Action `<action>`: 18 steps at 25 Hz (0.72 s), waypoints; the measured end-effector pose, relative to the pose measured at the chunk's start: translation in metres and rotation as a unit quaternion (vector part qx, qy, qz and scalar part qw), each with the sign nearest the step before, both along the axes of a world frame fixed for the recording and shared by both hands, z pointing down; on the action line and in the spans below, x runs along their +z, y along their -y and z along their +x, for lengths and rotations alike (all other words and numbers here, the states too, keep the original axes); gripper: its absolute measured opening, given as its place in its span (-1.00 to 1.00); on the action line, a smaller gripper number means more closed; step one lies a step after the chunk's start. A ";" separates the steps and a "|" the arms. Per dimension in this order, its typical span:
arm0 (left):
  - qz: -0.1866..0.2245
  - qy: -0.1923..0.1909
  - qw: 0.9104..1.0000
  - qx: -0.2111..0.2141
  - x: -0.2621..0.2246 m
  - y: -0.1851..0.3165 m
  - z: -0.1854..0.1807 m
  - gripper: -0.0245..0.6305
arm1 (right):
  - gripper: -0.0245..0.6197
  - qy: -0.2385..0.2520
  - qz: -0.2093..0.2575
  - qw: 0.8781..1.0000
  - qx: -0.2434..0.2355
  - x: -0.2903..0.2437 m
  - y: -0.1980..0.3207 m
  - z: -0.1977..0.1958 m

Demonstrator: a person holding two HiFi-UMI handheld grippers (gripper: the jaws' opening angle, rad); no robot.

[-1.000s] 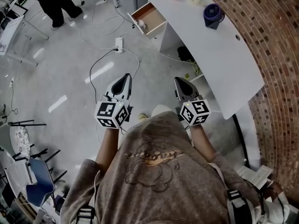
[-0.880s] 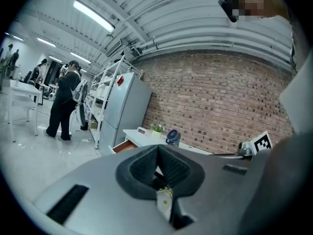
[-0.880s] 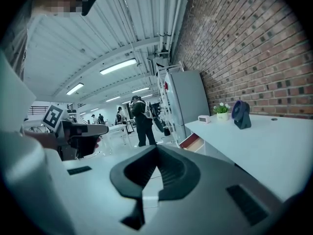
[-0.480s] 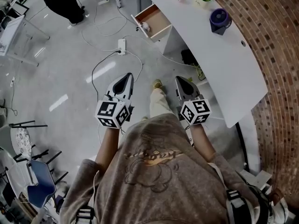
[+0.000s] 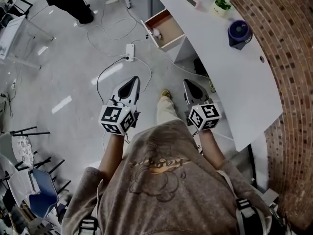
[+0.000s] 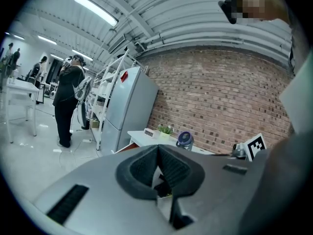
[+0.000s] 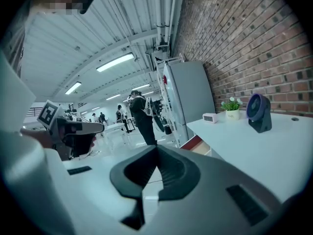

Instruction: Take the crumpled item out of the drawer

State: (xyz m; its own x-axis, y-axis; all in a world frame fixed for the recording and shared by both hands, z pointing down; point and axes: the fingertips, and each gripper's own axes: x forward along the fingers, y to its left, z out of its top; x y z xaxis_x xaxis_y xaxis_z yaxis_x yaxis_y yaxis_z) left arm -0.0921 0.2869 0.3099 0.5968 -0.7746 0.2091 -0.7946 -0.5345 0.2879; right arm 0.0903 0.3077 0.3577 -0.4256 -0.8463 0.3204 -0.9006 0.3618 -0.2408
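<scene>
No word or number can be read anywhere. The sweatshirt (image 5: 159, 165), lower middle of the head view, bears orange script over a drawn figure (too blurred to spell out). The cubes on the left gripper (image 5: 131, 81) and right gripper (image 5: 188, 83) carry only black-and-white square patterns. The red label (image 6: 124, 76) on the grey cabinet (image 6: 124, 106), left of centre in the left gripper view, is illegible.

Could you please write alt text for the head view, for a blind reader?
Seen from above, a person holds a left gripper and a right gripper, both shut and empty. Ahead, a drawer stands open at the end of a curved white desk, with a crumpled item inside; a fan and a plant stand on the desk.
</scene>
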 end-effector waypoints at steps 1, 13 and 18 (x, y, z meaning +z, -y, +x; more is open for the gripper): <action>-0.001 0.001 1.000 0.000 0.000 0.009 0.002 -0.90 | -0.94 0.002 0.000 1.000 0.000 0.000 0.011 0.002; -0.014 0.004 1.000 -0.008 -0.010 0.110 0.024 -0.90 | -0.94 0.011 0.003 1.000 -0.028 -0.011 0.123 0.018; -0.018 0.001 1.000 -0.021 -0.012 0.148 0.034 -0.90 | -0.94 0.011 0.001 0.999 -0.041 -0.009 0.166 0.029</action>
State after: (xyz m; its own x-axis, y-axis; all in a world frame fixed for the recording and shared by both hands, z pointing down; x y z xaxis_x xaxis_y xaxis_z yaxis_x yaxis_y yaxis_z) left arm -0.0582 0.1390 0.2981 0.5635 -0.7913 0.2374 -0.8166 -0.4901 0.3049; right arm 0.1190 0.1413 0.3482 -0.5012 -0.8086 0.3080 -0.8619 0.4352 -0.2602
